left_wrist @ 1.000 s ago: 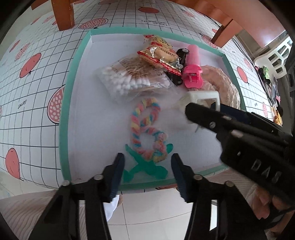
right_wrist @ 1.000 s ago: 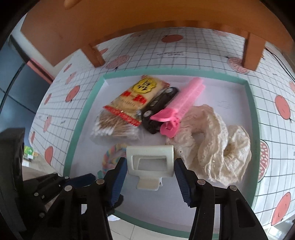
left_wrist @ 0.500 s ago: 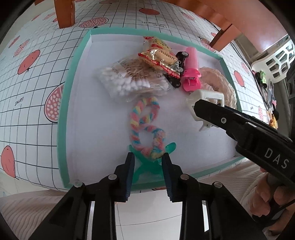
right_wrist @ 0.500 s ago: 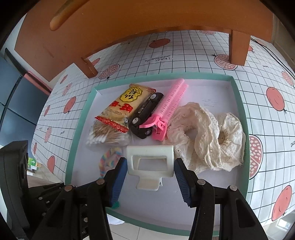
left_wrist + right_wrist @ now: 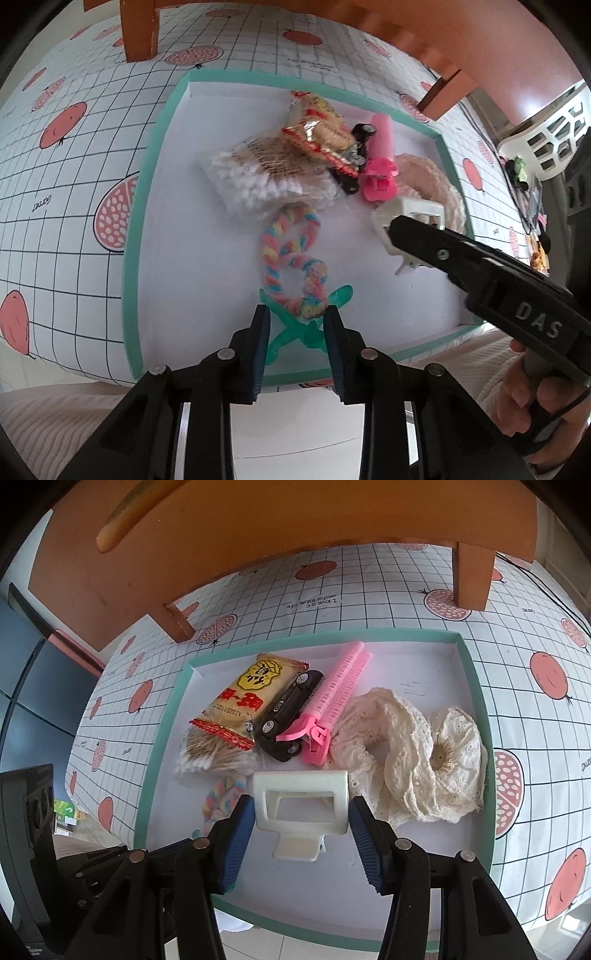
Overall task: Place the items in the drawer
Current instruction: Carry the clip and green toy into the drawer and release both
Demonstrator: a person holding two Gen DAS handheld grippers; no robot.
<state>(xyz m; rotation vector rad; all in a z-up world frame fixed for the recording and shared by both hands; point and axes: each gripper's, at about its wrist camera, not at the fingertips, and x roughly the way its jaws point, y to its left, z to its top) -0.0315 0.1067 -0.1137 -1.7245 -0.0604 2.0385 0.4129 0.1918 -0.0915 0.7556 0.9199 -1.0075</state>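
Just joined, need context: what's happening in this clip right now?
A person is working with handheld tongs in each hand over a shallow teal-rimmed drawer of small items. The right tongs are clamped on a white hair claw clip, held above the drawer floor. The left tongs straddle a green clip attached to a rainbow braided cord, the blue pads close beside it; actual contact isn't clear. A snack packet, cotton swabs, toy car, pink comb clip and lace scrunchies lie in the drawer.

A home: fruit-print tablecloth (image 5: 406,602), wooden chair (image 5: 258,528).
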